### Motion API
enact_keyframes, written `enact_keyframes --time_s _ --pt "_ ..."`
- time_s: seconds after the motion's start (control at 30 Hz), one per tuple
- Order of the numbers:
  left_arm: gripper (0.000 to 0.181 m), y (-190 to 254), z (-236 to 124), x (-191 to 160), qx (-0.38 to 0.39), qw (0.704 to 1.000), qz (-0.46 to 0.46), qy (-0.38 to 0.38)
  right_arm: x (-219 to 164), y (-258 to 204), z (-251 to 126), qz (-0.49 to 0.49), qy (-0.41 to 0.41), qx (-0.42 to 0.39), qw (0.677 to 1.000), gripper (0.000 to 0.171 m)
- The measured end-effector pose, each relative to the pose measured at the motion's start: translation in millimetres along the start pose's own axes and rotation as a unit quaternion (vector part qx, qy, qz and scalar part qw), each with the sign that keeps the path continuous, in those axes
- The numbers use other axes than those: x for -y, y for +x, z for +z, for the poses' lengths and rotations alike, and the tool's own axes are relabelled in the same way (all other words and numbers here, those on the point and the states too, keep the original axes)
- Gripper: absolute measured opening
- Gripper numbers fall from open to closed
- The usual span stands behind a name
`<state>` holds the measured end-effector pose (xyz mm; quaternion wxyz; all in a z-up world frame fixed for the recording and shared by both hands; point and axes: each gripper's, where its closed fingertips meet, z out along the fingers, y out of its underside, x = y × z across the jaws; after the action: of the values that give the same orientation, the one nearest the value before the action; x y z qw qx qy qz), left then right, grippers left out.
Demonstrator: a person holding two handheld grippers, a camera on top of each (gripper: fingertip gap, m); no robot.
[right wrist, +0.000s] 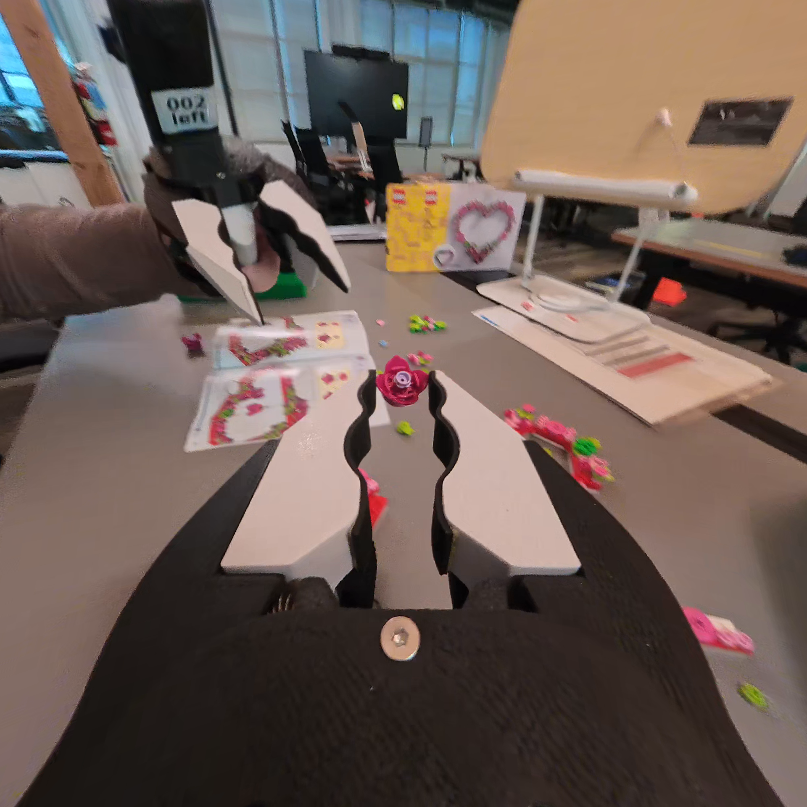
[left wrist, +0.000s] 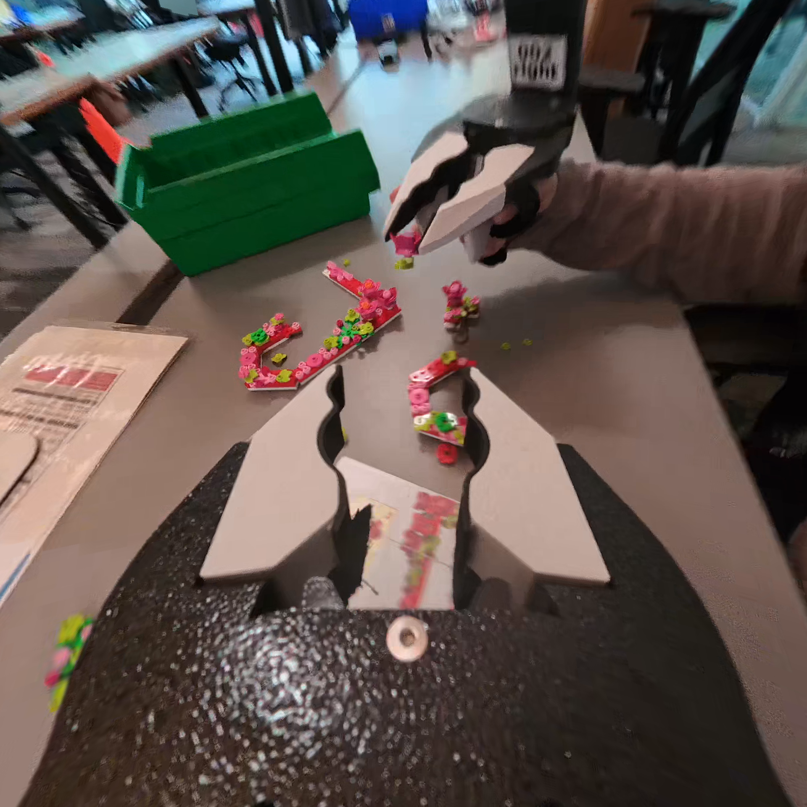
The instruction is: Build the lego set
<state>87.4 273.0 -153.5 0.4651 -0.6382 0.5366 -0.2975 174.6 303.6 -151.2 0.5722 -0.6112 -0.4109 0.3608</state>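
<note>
- The right gripper (right wrist: 401, 379) holds a dark pink flower (right wrist: 401, 386) between its fingertips, jaws narrowed on it, lifted above the grey table (right wrist: 546, 546).
- From the left wrist view, that same right gripper (left wrist: 408, 238) hangs above the table with the flower (left wrist: 405, 243) pinched at its tips; a lime piece (left wrist: 404, 263) lies just beneath it.
- The left gripper (left wrist: 404, 373) is wide, with nothing between its fingers; it hovers above the booklet (left wrist: 406, 524).
- In the right wrist view the left gripper (right wrist: 301, 303) stands over the far edge of the open booklet (right wrist: 279, 380), 1 fingertip close to the page; whether it touches I cannot tell.
- Taking the booklet as landmark in the left wrist view: just beyond it lies a short curved red segment (left wrist: 434, 399) with pink and green studs, and a small red piece (left wrist: 446, 453) sits beside that segment's near end.
- Farther beyond the booklet lies a long angular red segment (left wrist: 321, 338) crowded with flowers, and to its right a small pink cluster (left wrist: 458, 305).
- A green bin (left wrist: 244, 183) stands well beyond the booklet, at the table's far left.
- A cardboard sheet (left wrist: 83, 393) lies left of the booklet.
- In the right wrist view, the set's box (right wrist: 454, 231) stands upright far behind the booklet, beside a white lamp (right wrist: 589, 244).
</note>
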Motion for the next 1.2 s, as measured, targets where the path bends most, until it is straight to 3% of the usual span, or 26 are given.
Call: enact_keyframes --time_s 0.2,0.37,0.73,0.87,1.2 --pt "0.062 -50.6 92.2 -31.3 -0.108 0.985 0.069 -0.118 -28.2 51.3 2.0 0.048 -0.073 -0.004 0.996 0.022" --pt "0.065 -63.6 141.8 -38.3 -0.157 0.976 0.097 -0.119 -26.9 76.6 -2.3 0.063 -0.048 -0.031 0.996 0.022" --pt "0.073 -34.8 165.3 13.6 -0.166 0.973 0.159 -0.036 -29.2 108.7 -33.3 -0.008 0.019 -0.135 0.991 0.022" --pt "0.075 -33.3 169.9 8.0 -0.165 0.966 0.192 -0.043 -28.9 117.8 -42.3 -0.010 0.028 -0.155 0.987 0.022" --pt "0.069 -40.6 169.8 -6.9 -0.202 0.967 0.157 -0.015 -38.4 112.0 -33.6 -0.015 0.005 -0.139 0.990 0.022"
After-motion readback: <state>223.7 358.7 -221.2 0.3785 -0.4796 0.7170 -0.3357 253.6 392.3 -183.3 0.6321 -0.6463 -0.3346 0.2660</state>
